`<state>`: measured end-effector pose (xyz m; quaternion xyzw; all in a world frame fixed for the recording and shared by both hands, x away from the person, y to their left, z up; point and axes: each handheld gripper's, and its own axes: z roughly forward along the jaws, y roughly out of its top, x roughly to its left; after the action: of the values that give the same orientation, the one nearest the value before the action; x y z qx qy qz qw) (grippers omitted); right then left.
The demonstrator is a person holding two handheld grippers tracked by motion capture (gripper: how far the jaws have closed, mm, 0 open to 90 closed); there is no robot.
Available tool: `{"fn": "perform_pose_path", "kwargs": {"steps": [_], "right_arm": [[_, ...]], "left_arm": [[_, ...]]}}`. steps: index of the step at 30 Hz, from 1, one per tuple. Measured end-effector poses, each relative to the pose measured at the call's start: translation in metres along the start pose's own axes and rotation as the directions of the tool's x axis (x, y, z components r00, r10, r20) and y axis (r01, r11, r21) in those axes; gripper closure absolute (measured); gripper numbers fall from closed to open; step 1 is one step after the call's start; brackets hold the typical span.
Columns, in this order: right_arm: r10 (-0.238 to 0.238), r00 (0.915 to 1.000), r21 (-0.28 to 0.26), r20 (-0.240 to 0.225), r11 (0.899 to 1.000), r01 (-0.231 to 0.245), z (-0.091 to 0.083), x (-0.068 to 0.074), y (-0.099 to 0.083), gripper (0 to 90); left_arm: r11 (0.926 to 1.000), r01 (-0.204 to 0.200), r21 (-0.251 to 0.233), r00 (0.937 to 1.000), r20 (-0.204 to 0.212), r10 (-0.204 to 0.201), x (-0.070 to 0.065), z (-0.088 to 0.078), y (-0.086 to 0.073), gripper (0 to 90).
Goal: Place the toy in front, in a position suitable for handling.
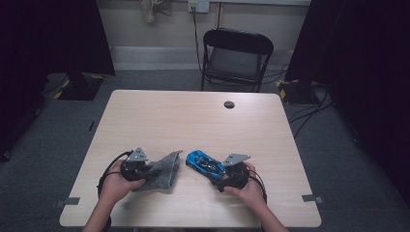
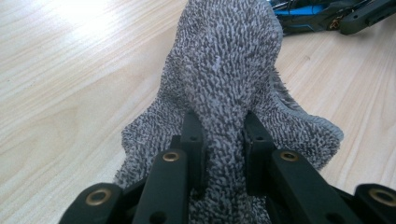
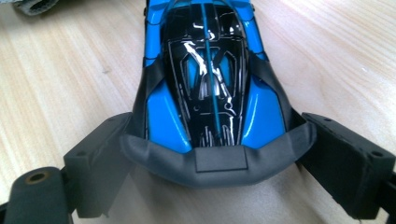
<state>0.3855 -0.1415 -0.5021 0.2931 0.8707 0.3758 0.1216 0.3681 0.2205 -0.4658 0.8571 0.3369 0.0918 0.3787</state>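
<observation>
Bare table [image 1: 193,116] beyond cloth [image 1: 164,170] and toy car [image 1: 205,162].

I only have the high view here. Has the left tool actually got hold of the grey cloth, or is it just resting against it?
Observer: It has hold of it. In the left gripper view the left tool is shut on a raised fold of the grey cloth, with the fold pinched between its pads.
Operator: And the right tool, where is it on the blue toy car?
Observer: At the tail. In the right gripper view the right tool straddles the rear of the blue toy car. One jaw sits against each end of the grey rear wing.
</observation>
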Motion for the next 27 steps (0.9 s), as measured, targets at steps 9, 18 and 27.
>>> {"fn": "perform_pose_path", "kwargs": {"steps": [9,18,27], "right_arm": [[-0.011,0.9999,-0.023,-0.011,1.0,0.011,-0.002,0.001,-0.001,23.7],[-0.008,0.9999,-0.024,-0.008,1.0,0.008,-0.002,0.001,-0.001,23.7],[-0.007,0.9999,-0.024,-0.008,1.0,0.007,-0.001,0.001,-0.001,23.7]], "left_arm": [[0.9988,0.024,-0.043,0.9997,0.009,-0.024,-0.009,-0.004,0.014,75.3],[0.9963,-0.024,-0.083,0.9992,0.031,0.026,-0.025,0.009,0.054,75.5],[0.9968,-0.007,-0.08,0.9982,0.059,0.012,-0.044,0.052,0.083,75.8]]}}
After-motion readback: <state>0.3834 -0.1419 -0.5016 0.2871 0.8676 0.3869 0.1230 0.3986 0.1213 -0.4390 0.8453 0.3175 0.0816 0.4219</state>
